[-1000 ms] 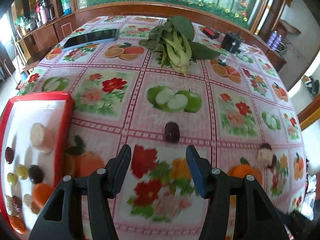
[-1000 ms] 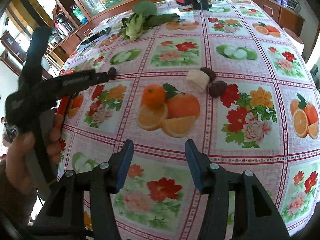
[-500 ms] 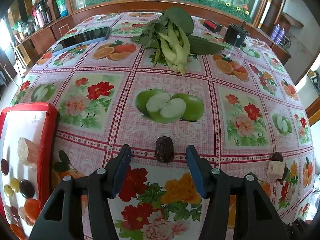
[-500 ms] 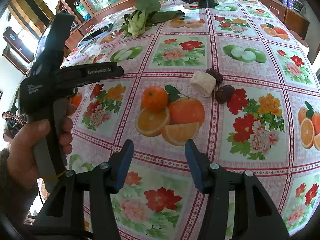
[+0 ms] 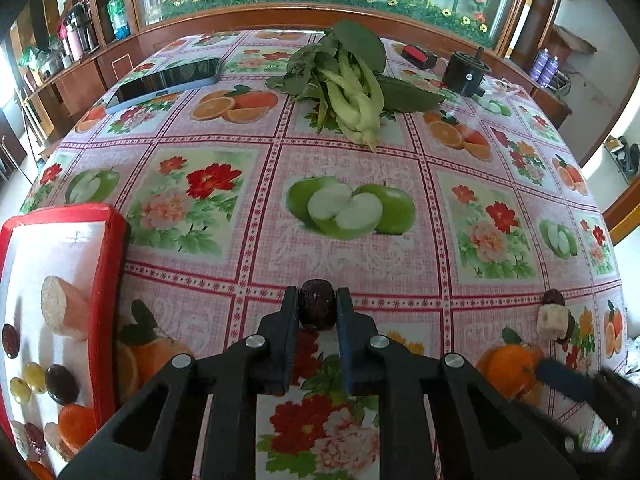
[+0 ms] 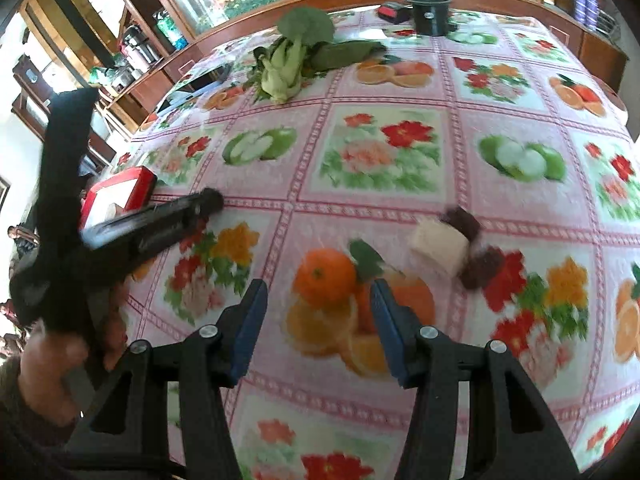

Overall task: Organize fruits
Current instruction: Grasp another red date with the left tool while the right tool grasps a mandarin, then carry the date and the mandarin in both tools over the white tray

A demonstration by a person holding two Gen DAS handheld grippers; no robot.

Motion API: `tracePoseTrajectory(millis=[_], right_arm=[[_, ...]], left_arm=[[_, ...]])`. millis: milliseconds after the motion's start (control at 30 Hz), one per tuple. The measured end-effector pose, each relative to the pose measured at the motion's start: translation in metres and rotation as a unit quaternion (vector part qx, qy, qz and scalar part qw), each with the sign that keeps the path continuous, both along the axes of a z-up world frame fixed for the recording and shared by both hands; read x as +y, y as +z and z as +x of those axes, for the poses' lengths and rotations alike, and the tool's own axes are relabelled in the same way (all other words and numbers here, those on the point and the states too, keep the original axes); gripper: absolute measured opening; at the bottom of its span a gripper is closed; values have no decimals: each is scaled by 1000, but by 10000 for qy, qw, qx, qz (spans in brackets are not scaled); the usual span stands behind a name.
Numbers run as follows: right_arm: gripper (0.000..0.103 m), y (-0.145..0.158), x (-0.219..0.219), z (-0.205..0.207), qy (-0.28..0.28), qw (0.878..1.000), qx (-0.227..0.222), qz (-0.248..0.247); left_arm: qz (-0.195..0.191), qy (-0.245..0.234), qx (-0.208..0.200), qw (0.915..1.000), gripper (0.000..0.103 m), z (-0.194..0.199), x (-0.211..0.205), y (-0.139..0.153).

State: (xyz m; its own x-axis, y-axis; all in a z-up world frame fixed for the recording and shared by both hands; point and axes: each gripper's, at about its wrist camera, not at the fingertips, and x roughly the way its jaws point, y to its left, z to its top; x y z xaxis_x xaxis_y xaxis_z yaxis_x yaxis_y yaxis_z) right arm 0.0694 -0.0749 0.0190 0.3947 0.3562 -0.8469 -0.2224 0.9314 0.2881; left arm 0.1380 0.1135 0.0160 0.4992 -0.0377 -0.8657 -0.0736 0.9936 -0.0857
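My left gripper [image 5: 317, 302] is shut on a dark red date [image 5: 317, 309] that rests on the fruit-print tablecloth. To its left lies a red-rimmed white tray [image 5: 106, 280] holding a pale fruit chunk [image 5: 64, 308], grapes, dates and orange pieces. At the right, a pale cube [image 5: 549, 321] sits among two dark dates. In the right wrist view my right gripper [image 6: 318, 304] is open above the printed oranges, with the pale cube [image 6: 440, 246] and dark dates [image 6: 480, 266] ahead to its right. The left gripper [image 6: 200, 208] shows at the left, held by a hand.
A bunch of leafy greens [image 5: 348, 80] lies at the far middle of the table. A phone [image 5: 166, 82] lies at the far left, and a black cylinder [image 5: 464, 72] and a red-black item [image 5: 418, 56] at the far right. Wooden cabinets ring the table.
My left gripper moved forward and shut on the dark date, which stood between its open fingers before. The right gripper moved forward, toward the cube and dates, still open.
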Motion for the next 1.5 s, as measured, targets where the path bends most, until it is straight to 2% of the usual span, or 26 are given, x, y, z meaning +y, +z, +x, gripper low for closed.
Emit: tracePoseTrajectory(millis=[133, 167, 200, 233, 400, 833, 1100, 1300, 1500], right_arm=[[54, -10, 11, 9, 139, 9997, 146, -161], [52, -9, 15, 9, 189, 9994, 52, -276], [48, -9, 17, 9, 236, 9991, 43, -345], [36, -10, 20, 9, 265, 9986, 17, -465], [35, -8, 28, 4, 320, 9963, -146, -779], [35, 28, 52, -22, 455, 9966, -409, -549], [35, 45, 99, -42, 908, 9937, -520, -392], [35, 51, 150, -61, 1486, 9873, -526, -203], [35, 44, 197, -84, 2138, 9760, -401, -75]], left_arm=[[-110, -1, 17, 9999, 17, -6, 6, 1], [-121, -8, 2, 9999, 17, -7, 7, 2], [-122, -17, -5, 9999, 17, -9, 8, 2], [-126, -36, -20, 9999, 17, -10, 7, 2], [-193, -96, -72, 9997, 17, -18, 7, 4], [-504, -124, -346, 9981, 17, -52, 21, 35], [-666, 226, -550, 9960, 17, -92, 69, 61], [-534, 635, -626, 9946, 17, -132, 120, 73], [-385, 1061, -545, 9921, 16, -171, 163, 68]])
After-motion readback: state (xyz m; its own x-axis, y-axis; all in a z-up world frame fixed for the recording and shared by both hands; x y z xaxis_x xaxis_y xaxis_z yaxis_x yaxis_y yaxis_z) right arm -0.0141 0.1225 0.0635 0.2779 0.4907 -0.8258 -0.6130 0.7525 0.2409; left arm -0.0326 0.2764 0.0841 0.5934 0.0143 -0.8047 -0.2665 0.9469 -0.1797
